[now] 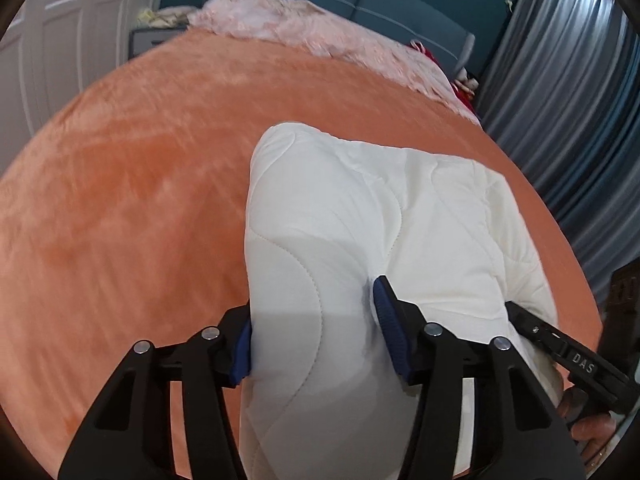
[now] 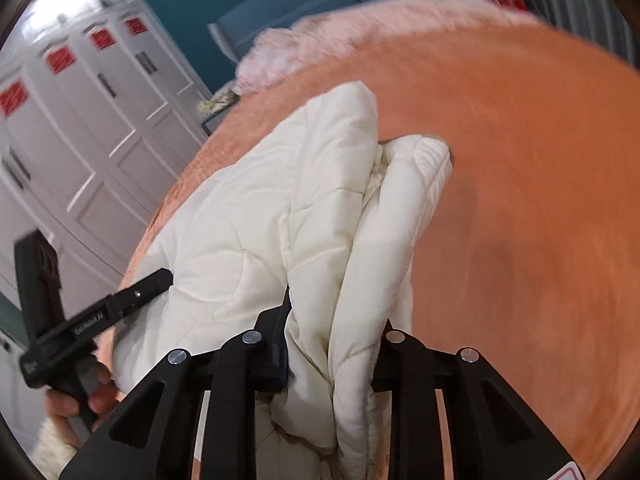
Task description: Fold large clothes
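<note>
both hand-held grippers (image 1: pixel 316 332) (image 2: pixel 332 344) clamp quilt (image 1: pixel 360 208) | orange bedspread (image 1: pixel 140 184) beneath | pink blanket (image 1: pixel 280 16) beyond

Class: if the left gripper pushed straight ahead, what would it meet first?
The white quilt already between the left gripper's jaws; past it, probably the orange bedspread.

The thick white quilted padded garment (image 1: pixel 360 216) is bunched into a long, puffy bundle with curved lines of stitching running across its smooth fabric. Its far end rests rounded on the orange plush bedspread (image 1: pixel 140 184), while the near end is lifted off it. In the right wrist view the cream-white padding (image 2: pixel 256 216) is doubled into several soft layers, with one rolled fold lying along its right edge above the bedspread.
</note>
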{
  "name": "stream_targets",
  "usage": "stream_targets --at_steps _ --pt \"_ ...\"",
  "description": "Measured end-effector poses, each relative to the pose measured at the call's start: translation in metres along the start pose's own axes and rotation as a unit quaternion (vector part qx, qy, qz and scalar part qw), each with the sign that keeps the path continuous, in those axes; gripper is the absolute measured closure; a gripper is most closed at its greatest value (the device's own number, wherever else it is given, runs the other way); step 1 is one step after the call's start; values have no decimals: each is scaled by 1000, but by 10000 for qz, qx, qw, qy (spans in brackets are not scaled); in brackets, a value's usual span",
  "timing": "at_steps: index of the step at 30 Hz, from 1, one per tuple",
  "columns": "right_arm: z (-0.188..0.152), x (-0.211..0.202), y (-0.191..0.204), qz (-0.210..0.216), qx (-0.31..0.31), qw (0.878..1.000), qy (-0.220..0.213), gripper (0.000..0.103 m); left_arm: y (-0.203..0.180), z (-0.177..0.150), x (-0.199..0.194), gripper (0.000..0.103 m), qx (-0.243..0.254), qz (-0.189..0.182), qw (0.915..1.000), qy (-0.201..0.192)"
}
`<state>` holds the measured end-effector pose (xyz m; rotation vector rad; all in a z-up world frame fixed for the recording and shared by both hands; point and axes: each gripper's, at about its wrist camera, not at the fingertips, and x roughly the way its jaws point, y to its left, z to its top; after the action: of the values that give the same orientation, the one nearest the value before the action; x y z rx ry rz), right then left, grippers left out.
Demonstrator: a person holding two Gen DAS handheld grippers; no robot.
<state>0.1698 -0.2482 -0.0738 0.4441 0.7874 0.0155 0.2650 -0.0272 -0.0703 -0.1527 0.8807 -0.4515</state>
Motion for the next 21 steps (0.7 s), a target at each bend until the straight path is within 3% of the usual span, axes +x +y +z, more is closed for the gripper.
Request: stream_targets --at_steps 4,7,14,21 --pt "30 34 28 -156 -461 9988 -105 79 18 29 4 52 108 301 9990 -314" --pt "43 66 45 -371 -696 9969 8 79 34 40 22 51 135 545 9980 -274" --pt "50 105 60 -842 -1039 9910 112 73 54 39 54 46 270 914 9949 -320" --pt "42 107 60 -1104 -1186 9867 151 62 51 39 64 39 478 1237 9904 -399"
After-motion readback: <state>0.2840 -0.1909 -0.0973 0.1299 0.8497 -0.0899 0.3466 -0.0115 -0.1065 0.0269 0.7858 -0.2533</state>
